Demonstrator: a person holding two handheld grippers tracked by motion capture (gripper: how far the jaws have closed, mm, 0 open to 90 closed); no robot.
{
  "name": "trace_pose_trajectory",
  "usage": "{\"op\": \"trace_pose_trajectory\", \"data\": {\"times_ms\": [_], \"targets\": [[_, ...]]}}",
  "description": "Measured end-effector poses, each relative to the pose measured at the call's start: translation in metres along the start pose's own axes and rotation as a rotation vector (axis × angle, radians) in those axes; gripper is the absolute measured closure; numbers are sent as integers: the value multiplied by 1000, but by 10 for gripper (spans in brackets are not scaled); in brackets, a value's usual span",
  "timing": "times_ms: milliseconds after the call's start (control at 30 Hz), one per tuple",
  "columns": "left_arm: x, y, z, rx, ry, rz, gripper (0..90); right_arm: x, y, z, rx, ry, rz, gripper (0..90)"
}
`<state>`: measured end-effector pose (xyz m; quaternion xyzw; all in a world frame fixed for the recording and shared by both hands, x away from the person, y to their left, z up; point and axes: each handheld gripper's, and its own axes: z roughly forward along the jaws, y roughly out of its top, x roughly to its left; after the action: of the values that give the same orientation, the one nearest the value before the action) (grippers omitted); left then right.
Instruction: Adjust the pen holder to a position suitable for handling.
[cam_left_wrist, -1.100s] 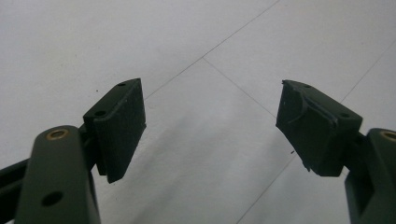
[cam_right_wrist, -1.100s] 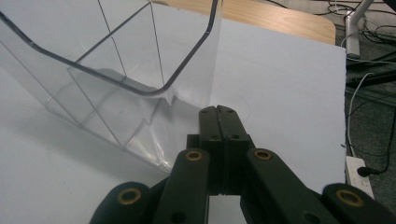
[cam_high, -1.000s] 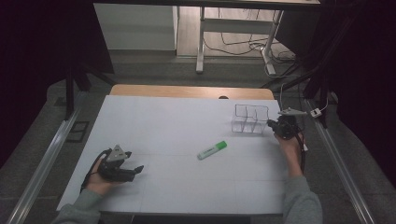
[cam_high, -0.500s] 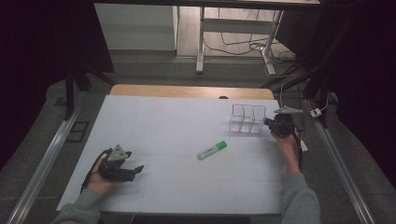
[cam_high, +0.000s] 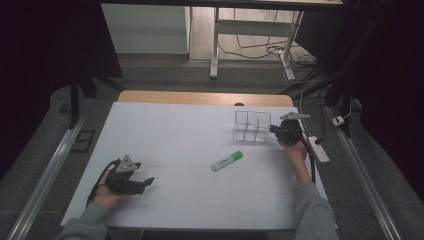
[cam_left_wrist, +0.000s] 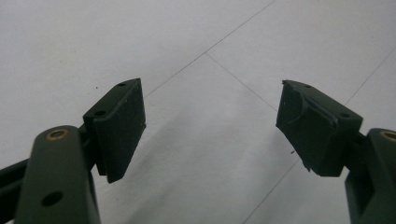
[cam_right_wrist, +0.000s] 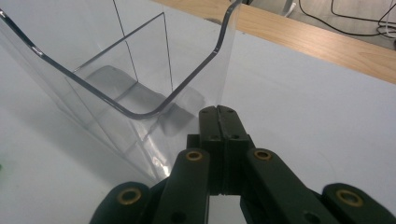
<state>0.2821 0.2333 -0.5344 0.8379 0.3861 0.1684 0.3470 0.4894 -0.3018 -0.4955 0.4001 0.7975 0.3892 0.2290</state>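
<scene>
Down at the near left of the white table (cam_high: 200, 125), the left gripper (cam_high: 142, 183) rested with jaws wide apart. Further right lay a green marker (cam_high: 227, 161); beyond it stood a clear organizer (cam_high: 252, 126), the right gripper (cam_high: 274, 131) pressed together against its side.

I note both forearms wear grey-green long sleeves (cam_high: 312, 212), each hand around a black gripper body topped by a grey three-cornered plate (cam_high: 126, 161), and a dark cable runs down along the right forearm. On my left gripper (cam_left_wrist: 210, 126) the arms are dark green-black with brass-coloured pivot pins, and the flat rectangular pads (cam_left_wrist: 122, 126) carry small screw holes; the right-hand pad has a chipped, ragged edge. My right gripper (cam_right_wrist: 218, 122) has the same dark linkage arms with four brass-ringed pivots and small screw holes.
</scene>
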Motion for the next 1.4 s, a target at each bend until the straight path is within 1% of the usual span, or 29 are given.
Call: {"op": "trace_pose_trajectory", "data": {"times_ms": [133, 500, 633, 667, 700, 867, 967, 1033, 1400], "targets": [[0, 0, 0, -1, 0, 0, 237, 6, 3, 4, 5, 4, 3, 895], [0, 0, 0, -1, 2, 2, 236, 30, 13, 18, 9, 55, -32, 895], [0, 0, 0, 0, 0, 3, 236, 39, 16, 22, 11, 63, -44, 895], [0, 0, 0, 0, 0, 3, 236, 39, 16, 22, 11, 63, -44, 895], [0, 0, 0, 0, 1, 4, 237, 42, 18, 24, 11, 64, -52, 895], [0, 0, 0, 0, 1, 4, 237, 50, 23, 31, 8, 73, -53, 895], [0, 0, 0, 0, 1, 4, 236, 54, 25, 34, 11, 74, -59, 895], [0, 0, 0, 1, 0, 4, 236, 59, 27, 38, 7, 81, -66, 895], [-1, 0, 0, 5, 1, 4, 235, 75, 34, 51, 6, 106, -80, 895]]}}
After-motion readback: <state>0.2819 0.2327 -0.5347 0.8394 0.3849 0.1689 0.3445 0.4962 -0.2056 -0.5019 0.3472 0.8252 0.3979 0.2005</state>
